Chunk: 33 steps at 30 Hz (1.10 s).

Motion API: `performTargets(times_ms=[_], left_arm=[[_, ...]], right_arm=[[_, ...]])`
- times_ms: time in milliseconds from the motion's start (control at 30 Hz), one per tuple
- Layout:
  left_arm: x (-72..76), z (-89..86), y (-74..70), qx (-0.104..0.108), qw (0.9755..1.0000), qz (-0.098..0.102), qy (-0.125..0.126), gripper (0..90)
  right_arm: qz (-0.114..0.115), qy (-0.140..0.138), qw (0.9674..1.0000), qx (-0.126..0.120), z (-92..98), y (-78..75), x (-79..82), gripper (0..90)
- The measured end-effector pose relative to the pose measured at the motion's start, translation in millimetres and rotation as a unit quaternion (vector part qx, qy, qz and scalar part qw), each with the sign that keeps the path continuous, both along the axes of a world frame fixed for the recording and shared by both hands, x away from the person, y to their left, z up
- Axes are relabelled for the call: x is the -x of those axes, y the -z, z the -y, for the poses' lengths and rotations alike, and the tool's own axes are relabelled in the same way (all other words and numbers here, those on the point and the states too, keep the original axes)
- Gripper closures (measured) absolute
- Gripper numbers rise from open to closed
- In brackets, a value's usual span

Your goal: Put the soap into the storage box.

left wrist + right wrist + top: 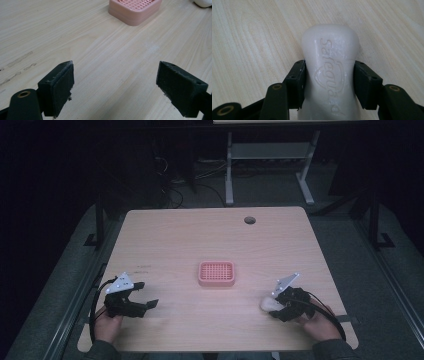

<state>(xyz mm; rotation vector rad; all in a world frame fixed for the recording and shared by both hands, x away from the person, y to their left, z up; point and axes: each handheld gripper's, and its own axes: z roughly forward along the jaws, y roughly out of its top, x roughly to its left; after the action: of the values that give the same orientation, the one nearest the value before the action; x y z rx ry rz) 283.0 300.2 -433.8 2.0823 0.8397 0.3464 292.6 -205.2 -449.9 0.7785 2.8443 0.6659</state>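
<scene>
Dim workshop floor and white desk legs frame a pale wooden table (165, 235) across the middle of the high view. At centre frame sits a pink grid-topped soap dish (216, 273). Lower left, the left gripper (146, 305) rests on the wood, its jaws spread wide with nothing between them. Lower right, the right gripper (270, 306) has its pads pressed against the waist of a white soap bar (330, 72) embossed "Safeguard", which lies on the tabletop well apart from the dish.
</scene>
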Motion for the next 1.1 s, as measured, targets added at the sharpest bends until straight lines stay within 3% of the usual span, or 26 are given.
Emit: performTargets(times_ms=[567, 767, 967, 1100], left_arm=[[0.1, 0.7, -0.2, -0.002, 1.0, 0.0, 0.002, 14.0], [0.1, 0.4, -0.2, 0.0, 1.0, 0.0, 0.001, 14.0], [0.1, -0.8, -0.7, 0.001, 1.0, 0.0, -0.001, 14.0], [0.3, -1.4, -1.0, 0.0, 1.0, 0.0, -0.001, 14.0]], right_arm=[[-0.006, 0.008, 0.9999, -0.011, 2.5, 0.8, 0.1, 47.7], [-0.001, 0.003, 0.9999, -0.011, 2.0, 0.7, 1.4, 48.0], [0.012, -0.001, 0.9999, 0.009, -2.2, -3.1, 4.7, 48.2], [0.015, -0.003, 0.9999, 0.001, -2.8, -6.1, 5.3, 48.3]])
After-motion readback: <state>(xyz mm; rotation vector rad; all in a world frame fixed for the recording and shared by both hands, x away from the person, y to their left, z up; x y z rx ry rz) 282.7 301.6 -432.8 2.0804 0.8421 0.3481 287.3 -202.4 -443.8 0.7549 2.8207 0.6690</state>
